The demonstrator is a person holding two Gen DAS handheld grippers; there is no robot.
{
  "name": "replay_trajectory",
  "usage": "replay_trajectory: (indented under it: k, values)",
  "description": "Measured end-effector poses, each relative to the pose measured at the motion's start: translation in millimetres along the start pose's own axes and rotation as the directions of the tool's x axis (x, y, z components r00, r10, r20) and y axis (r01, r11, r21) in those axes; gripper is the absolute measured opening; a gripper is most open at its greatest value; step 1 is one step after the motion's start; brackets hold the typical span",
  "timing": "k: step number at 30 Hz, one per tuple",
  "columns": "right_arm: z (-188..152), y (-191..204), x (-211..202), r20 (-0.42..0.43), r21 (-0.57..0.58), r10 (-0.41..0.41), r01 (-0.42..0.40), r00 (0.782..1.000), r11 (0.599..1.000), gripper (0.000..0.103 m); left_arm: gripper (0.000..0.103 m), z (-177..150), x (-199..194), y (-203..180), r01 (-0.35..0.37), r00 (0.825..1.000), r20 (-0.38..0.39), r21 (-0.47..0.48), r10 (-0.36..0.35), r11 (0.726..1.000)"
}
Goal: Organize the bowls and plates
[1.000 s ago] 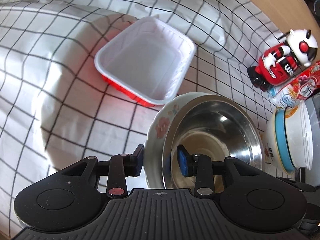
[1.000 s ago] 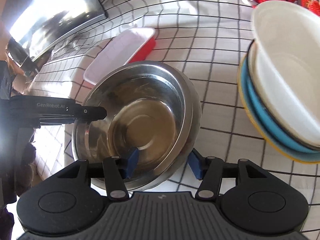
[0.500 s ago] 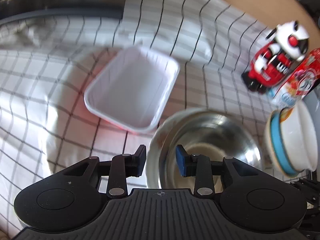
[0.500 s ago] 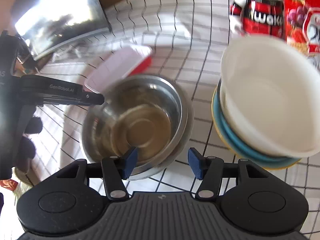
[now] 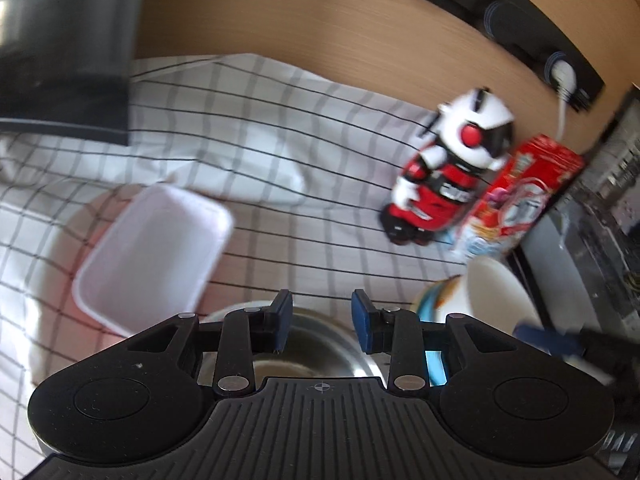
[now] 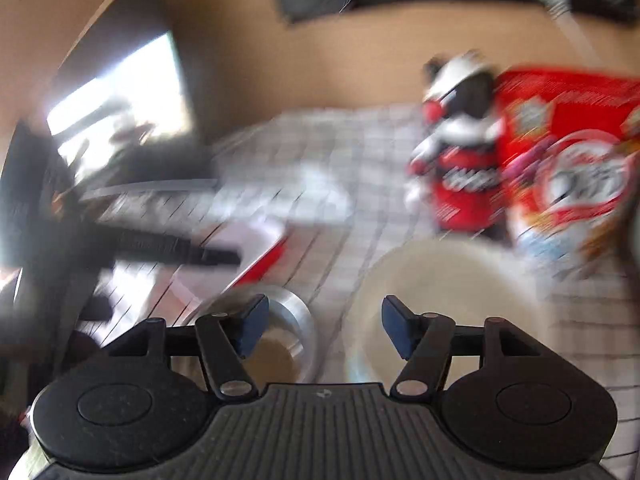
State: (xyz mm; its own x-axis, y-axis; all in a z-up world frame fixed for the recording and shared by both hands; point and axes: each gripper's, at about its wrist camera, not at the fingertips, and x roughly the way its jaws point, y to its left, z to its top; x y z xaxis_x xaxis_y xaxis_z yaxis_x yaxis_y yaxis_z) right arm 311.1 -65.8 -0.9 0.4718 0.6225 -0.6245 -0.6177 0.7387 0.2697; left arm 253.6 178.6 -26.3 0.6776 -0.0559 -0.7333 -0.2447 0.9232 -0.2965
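A steel bowl [image 5: 304,344] sits nested in a floral bowl on the checked cloth, just below my left gripper [image 5: 320,320], which is open, empty and lifted clear of it. The steel bowl also shows in the blurred right wrist view [image 6: 280,336], under my right gripper [image 6: 324,328], which is open and empty. A white bowl [image 5: 496,296] tops a stack with a blue plate [image 5: 434,364] to the right; it also shows in the right wrist view [image 6: 440,280]. A white and red rectangular tray [image 5: 156,256] lies to the left.
A red and white robot toy [image 5: 448,176] and a red snack bag [image 5: 520,196] stand at the back right. A dark monitor [image 5: 60,48] stands at the back left. A wooden wall [image 5: 320,28] runs behind the cloth. The other gripper's finger [image 5: 560,340] reaches in at right.
Both grippers have lifted and pulled back from the steel bowl, tilting up toward the wall. The left gripper, which straddled the bowls' rim, is now clear of it. The right view has blurred.
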Motion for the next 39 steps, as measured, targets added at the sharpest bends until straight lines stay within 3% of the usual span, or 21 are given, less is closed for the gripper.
replay_trajectory:
  k: [3, 6, 9, 13, 18, 21, 25, 31, 36, 39]
  values:
    - [10, -16, -13, 0.037, -0.036, -0.053, 0.054, 0.998, 0.998, 0.064, 0.035, 2, 4, -19, 0.008, 1.0, 0.006, 0.0, -0.008, 1.0]
    - [13, -34, -17, 0.052, -0.06, -0.159, 0.162, 0.986, 0.985, 0.068, 0.035, 4, 5, -37, 0.035, 0.999, 0.007, 0.009, -0.035, 0.999]
    - [10, -55, -9, 0.026, -0.062, -0.253, 0.254, 0.967, 0.965, 0.068, 0.035, 6, 10, -58, 0.076, 0.997, -0.008, 0.032, -0.076, 0.997]
    - [0, -86, 3, -0.042, 0.004, -0.275, 0.276, 0.96, 0.961, 0.068, 0.035, 3, 29, -88, 0.082, 0.996, -0.05, 0.08, -0.078, 0.993]
    - [-15, -115, 26, -0.118, 0.121, -0.24, 0.254, 0.964, 0.96, 0.068, 0.036, -5, 63, -116, -0.009, 0.992, -0.125, 0.179, 0.032, 0.984]
    - [-23, -126, 37, -0.17, 0.169, -0.196, 0.225, 0.966, 0.96, 0.068, 0.036, -11, 83, -123, -0.076, 0.979, -0.168, 0.22, 0.115, 0.973]
    - [-32, -136, 48, -0.224, 0.232, -0.114, 0.166, 0.968, 0.958, 0.068, 0.036, -15, 99, -119, -0.111, 0.963, -0.214, 0.238, 0.164, 0.965]
    - [-39, -144, 62, -0.256, 0.295, -0.034, 0.112, 0.966, 0.949, 0.065, 0.037, -12, 118, -109, -0.074, 0.944, -0.304, 0.188, 0.129, 0.979]
    - [-42, -158, 80, -0.298, 0.388, 0.049, 0.074, 0.953, 0.919, 0.059, 0.036, -3, 139, -96, 0.014, 0.904, -0.427, 0.102, 0.031, 0.995]
    - [-47, -170, 89, -0.309, 0.482, 0.136, 0.032, 0.941, 0.876, 0.059, 0.037, 2, 145, -96, 0.028, 0.885, -0.464, 0.116, 0.03, 0.993]
